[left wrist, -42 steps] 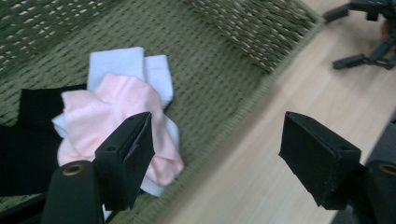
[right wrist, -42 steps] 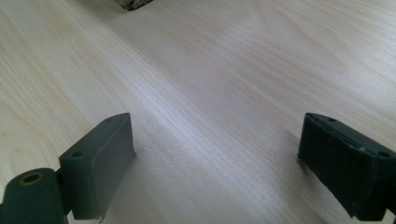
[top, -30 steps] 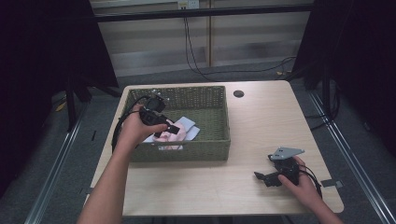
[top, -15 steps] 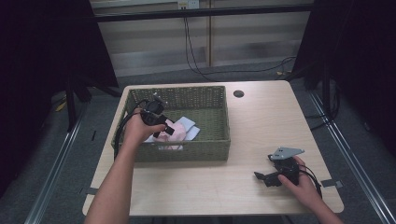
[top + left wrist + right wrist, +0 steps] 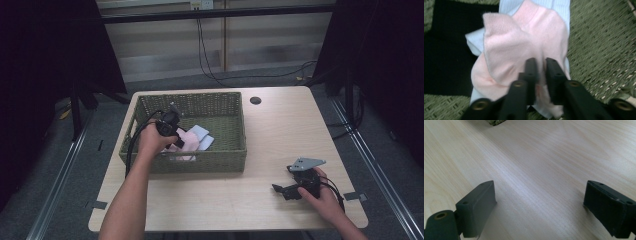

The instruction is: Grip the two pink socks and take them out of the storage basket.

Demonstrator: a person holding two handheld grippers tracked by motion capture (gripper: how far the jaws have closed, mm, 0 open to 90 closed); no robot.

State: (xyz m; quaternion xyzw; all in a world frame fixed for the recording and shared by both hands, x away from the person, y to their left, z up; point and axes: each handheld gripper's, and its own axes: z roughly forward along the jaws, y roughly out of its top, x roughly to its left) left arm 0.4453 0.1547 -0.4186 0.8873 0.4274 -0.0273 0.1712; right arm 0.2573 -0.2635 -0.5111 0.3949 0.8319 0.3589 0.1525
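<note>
Right gripper [image 5: 286, 190] rests on bare table [image 5: 280, 130] at near right, jaws spread wide, nothing between them. Farther left, green woven basket [image 5: 225, 159] holds pink sock [image 5: 524, 45] over pale blue cloth [image 5: 560, 7]. Left gripper [image 5: 541, 66], inside basket, jaws nearly closed, pinching pink sock.
</note>
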